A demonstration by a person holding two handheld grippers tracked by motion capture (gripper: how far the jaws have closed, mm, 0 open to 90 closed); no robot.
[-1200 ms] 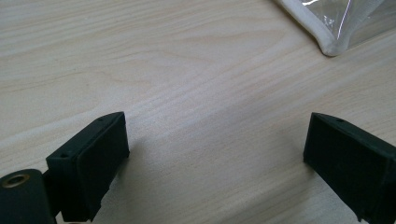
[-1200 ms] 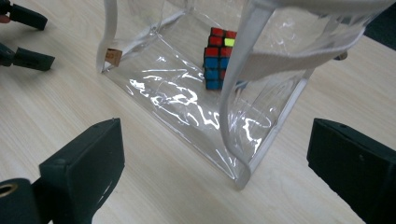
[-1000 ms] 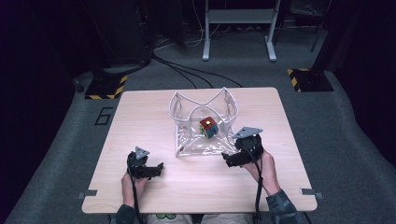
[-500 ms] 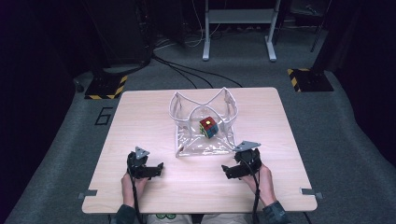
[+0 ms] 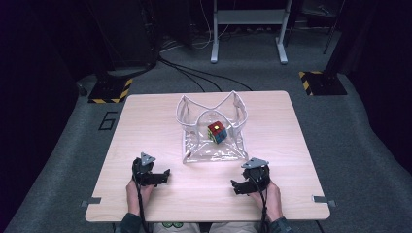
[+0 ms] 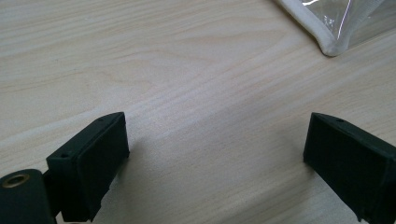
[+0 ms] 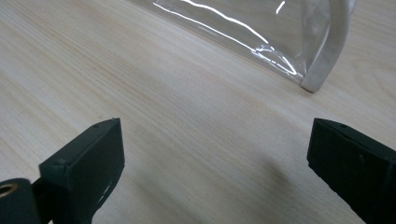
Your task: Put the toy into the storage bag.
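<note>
A clear plastic pouch with white trim (image 5: 214, 145) lies open at the middle of the wooden table (image 5: 145, 126). Inside it sits a colourful puzzle cube (image 5: 217, 131). My left gripper (image 5: 164, 175) rests low on the table near the front left, open, with bare wood between its jaws. A corner of the pouch (image 6: 329, 44) shows at the upper right of the left gripper view. My right gripper (image 5: 235, 187) rests at the front right, open and holding nothing. The pouch's near corner (image 7: 313, 77) lies just ahead of it in the right gripper view.
Beyond the table are a grey carpeted floor, black cables (image 5: 194, 73), a metal stand (image 5: 248, 29) and yellow-black striped bases (image 5: 318, 80). Bare wood surrounds the pouch on both sides and along the front edge.
My right gripper has drawn back from the pouch's right side toward the front edge of the table. The left gripper has stayed where it was.
</note>
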